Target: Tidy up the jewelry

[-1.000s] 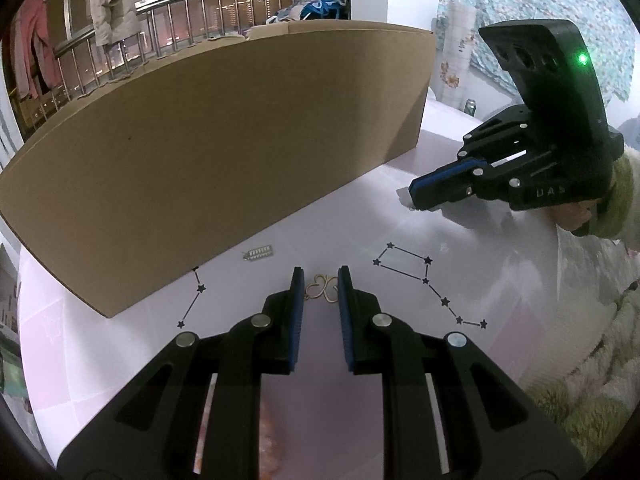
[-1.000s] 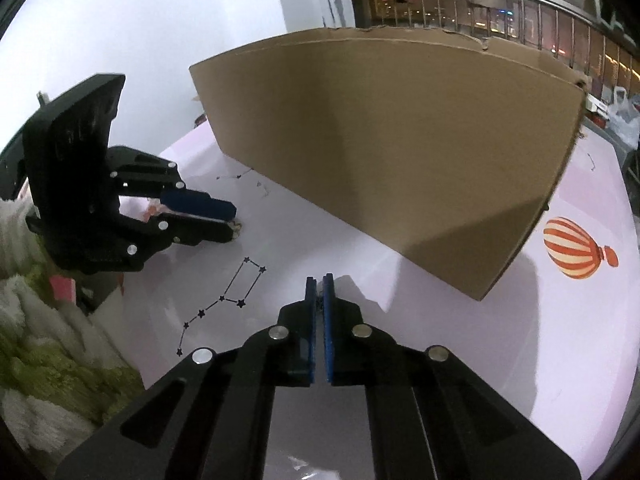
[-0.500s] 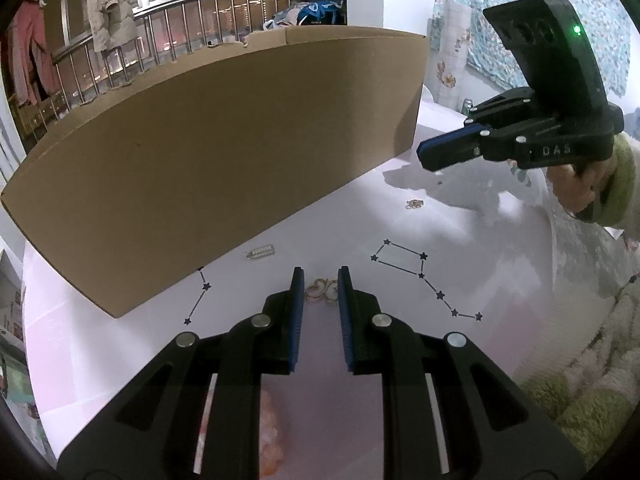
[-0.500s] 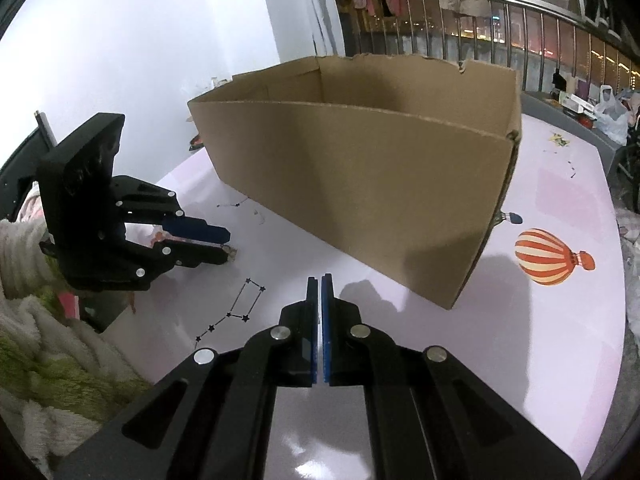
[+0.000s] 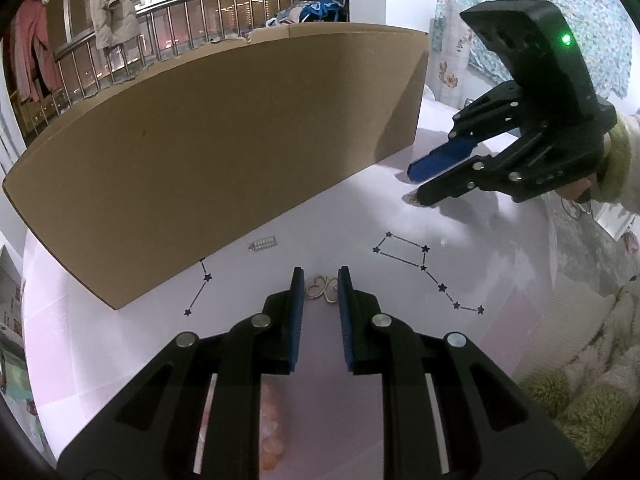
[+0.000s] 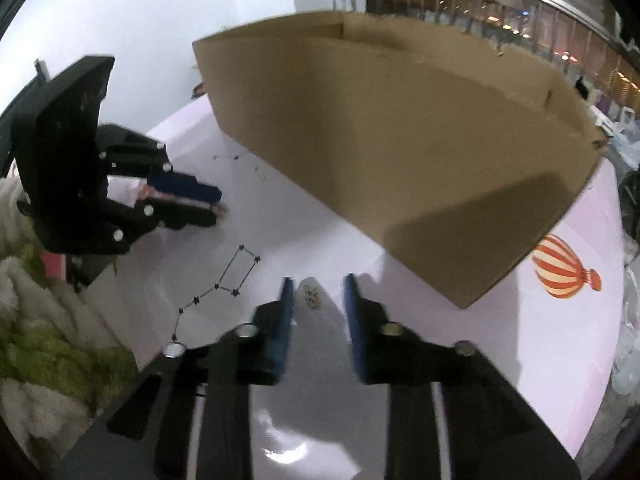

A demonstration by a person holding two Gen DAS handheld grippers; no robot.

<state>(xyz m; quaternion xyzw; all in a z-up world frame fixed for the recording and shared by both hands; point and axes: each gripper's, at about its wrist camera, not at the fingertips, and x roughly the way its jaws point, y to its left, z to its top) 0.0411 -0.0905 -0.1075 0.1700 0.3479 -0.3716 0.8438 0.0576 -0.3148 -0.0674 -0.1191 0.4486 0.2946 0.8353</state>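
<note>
My left gripper (image 5: pixel 319 276) is open and low over the table, with a gold heart-shaped jewelry piece (image 5: pixel 323 288) lying between its fingertips. A small silver beaded piece (image 5: pixel 263 244) lies a little farther on, beside the cardboard box (image 5: pixel 224 152). My right gripper (image 6: pixel 318 284) is open, and a small gold jewelry piece (image 6: pixel 313 296) lies on the table between its fingertips. The right gripper also shows in the left wrist view (image 5: pixel 416 188), open, with its tips down at the table near the box corner. The left gripper shows in the right wrist view (image 6: pixel 214 204).
The table (image 5: pixel 460 248) is pale pink with printed constellation lines (image 5: pixel 424 268) and a striped balloon print (image 6: pixel 564 270). The big open cardboard box stands across the far side. A green fluffy blanket (image 5: pixel 592 380) lies at the right edge.
My right gripper has come down from above the table and opened around the small gold piece. My left gripper has barely moved and stays open around the heart piece.
</note>
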